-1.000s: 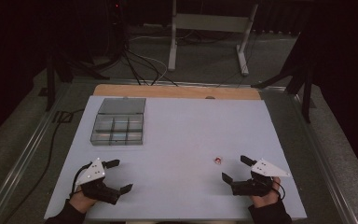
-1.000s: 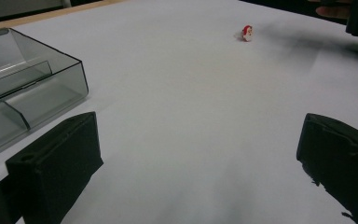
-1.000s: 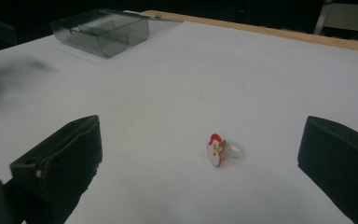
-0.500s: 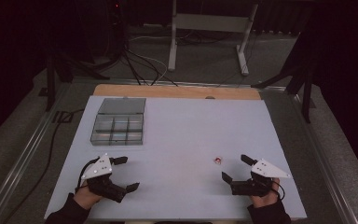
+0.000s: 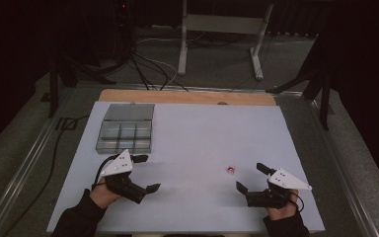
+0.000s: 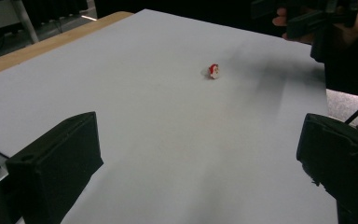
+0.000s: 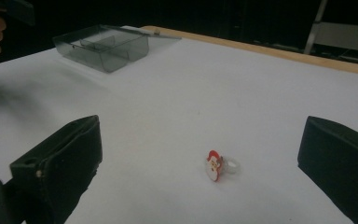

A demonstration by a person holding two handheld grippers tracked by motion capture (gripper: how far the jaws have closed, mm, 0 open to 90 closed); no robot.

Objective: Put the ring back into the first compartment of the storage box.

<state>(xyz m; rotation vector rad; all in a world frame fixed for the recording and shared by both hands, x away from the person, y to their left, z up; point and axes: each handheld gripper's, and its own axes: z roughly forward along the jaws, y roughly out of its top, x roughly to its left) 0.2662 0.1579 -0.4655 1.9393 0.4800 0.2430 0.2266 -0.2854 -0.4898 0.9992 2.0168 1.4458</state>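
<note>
Santa-face ring (image 7: pixel 218 165) on the white bench (image 5: pixel 197 143), standing on edge, face apparently toward the left tool (image 5: pixel 145 173); band behind. Right tool (image 5: pixel 251 177) just beside it. Both tools spread, empty. Compartment box (image 5: pixel 126 129) at rear left.

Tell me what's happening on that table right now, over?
Left gripper and right gripper open, holding nothing. Santa ring lies alone on the sheet. Clear box open, far corner. Nothing in between.

The white table (image 5: pixel 192 148) is evenly lit amid dark surroundings; soft smudged shadows are cast, and the near tongs are blurred.
</note>
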